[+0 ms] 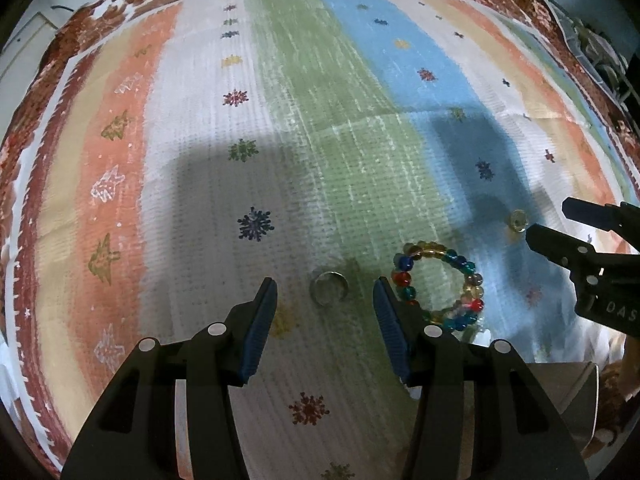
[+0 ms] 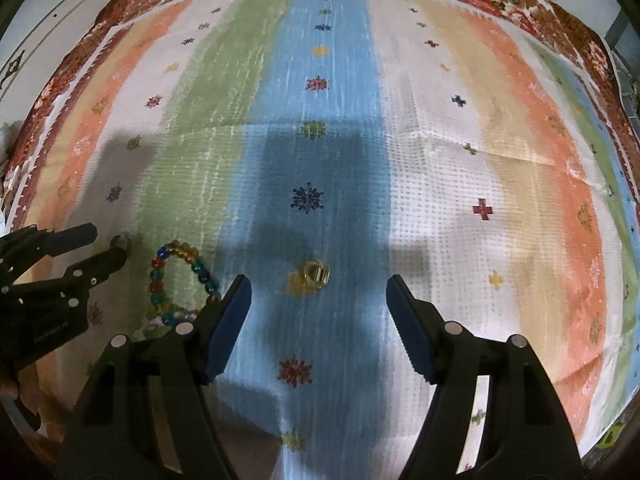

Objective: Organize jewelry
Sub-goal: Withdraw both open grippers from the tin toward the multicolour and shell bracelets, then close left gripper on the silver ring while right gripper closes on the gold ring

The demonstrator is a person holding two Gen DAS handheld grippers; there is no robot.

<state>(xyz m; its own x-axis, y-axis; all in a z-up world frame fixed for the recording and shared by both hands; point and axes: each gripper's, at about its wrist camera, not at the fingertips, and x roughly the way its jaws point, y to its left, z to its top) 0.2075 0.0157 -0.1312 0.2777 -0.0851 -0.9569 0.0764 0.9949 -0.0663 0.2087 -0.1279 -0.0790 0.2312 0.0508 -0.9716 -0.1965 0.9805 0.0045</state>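
Both grippers empty, jaws apart. Left gripper (image 1: 325, 308) straddles silver ring (image 1: 329, 288); right gripper (image 2: 319, 304) frames gold ring (image 2: 316, 273). Beaded bracelet (image 1: 440, 286) lies between the 2. Risk: the left jaw nearest the bracelet snags its beads on closing.

a cloth (image 1: 280, 120) is lying spread over the bench, and three pieces are lying on it in a row. the plain ring (image 1: 329, 287) is sitting at the left, the bead bracelet (image 1: 440, 286) just to its right, and the small ring (image 2: 316, 273) farther right, a little behind. the left claw (image 1: 325, 312) is hanging above the plain ring, the right claw (image 2: 318, 312) above the small ring, neither touching.
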